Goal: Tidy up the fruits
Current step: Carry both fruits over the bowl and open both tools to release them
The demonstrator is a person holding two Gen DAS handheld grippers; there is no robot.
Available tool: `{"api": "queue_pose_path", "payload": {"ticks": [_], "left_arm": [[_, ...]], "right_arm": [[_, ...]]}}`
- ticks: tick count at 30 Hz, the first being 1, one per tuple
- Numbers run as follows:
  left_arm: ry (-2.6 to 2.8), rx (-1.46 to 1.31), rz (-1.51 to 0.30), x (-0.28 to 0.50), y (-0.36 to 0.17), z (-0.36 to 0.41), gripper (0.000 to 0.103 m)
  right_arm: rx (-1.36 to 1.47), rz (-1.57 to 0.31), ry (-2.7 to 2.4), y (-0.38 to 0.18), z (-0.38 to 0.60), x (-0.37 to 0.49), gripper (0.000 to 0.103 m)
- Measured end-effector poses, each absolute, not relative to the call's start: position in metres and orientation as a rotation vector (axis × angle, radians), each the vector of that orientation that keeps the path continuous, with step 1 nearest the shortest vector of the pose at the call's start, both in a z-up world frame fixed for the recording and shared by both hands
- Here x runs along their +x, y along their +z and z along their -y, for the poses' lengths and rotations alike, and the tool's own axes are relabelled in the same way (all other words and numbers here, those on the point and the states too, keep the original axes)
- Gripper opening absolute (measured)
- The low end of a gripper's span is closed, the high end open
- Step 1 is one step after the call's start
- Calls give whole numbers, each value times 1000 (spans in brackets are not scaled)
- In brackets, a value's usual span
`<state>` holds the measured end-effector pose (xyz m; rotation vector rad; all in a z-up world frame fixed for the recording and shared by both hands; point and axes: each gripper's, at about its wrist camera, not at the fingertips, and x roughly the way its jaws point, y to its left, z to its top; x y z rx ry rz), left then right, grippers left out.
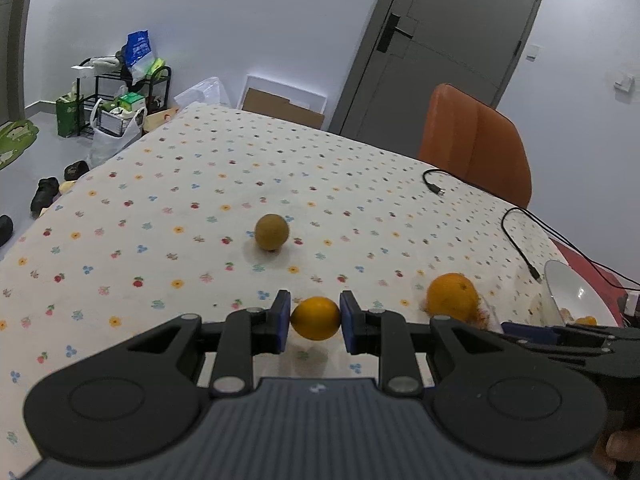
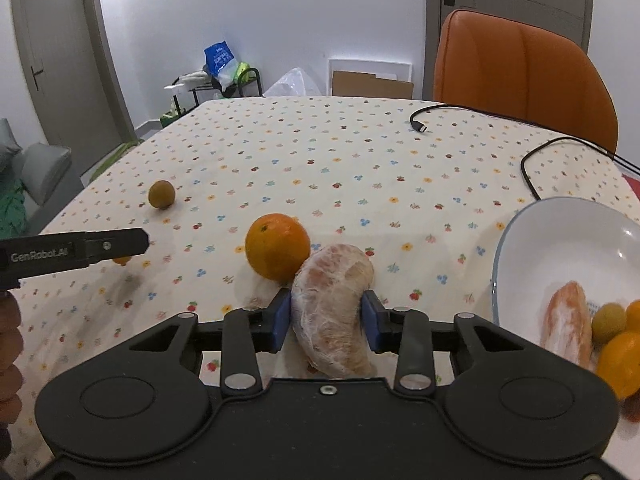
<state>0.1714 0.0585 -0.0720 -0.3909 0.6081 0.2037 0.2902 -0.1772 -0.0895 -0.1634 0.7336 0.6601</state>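
My left gripper (image 1: 315, 317) is shut on a small yellow-orange citrus fruit (image 1: 315, 318), held just above the flowered tablecloth. A brown round fruit (image 1: 272, 231) lies farther out on the cloth, and a large orange (image 1: 452, 297) sits to the right. My right gripper (image 2: 326, 314) is shut on a peeled pomelo segment (image 2: 334, 312), with the large orange (image 2: 277, 247) just beyond it on the left. At the right stands a white bowl (image 2: 560, 240) holding another peeled segment (image 2: 566, 326) and small yellow-orange fruits (image 2: 620, 360). The left gripper's body (image 2: 76, 254) shows at the left.
Two black cables (image 2: 536, 172) trail over the table's far right side. An orange chair (image 2: 520, 72) stands behind the table. The table edge falls away on the left toward floor clutter and a shelf rack (image 1: 116, 96). A hand (image 2: 10, 360) shows at the left edge.
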Motion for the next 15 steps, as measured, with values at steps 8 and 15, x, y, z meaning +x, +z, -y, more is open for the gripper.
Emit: {"api": "queue_pose_path", "payload": {"ticks": [8, 15], "left_arm": [[178, -349, -610, 180, -64, -41, 25], [152, -314, -599, 190, -53, -21, 25]], "right_arm": [[-82, -666, 707, -77, 191, 279, 35], [-34, -623, 716, -64, 208, 278, 35]]}}
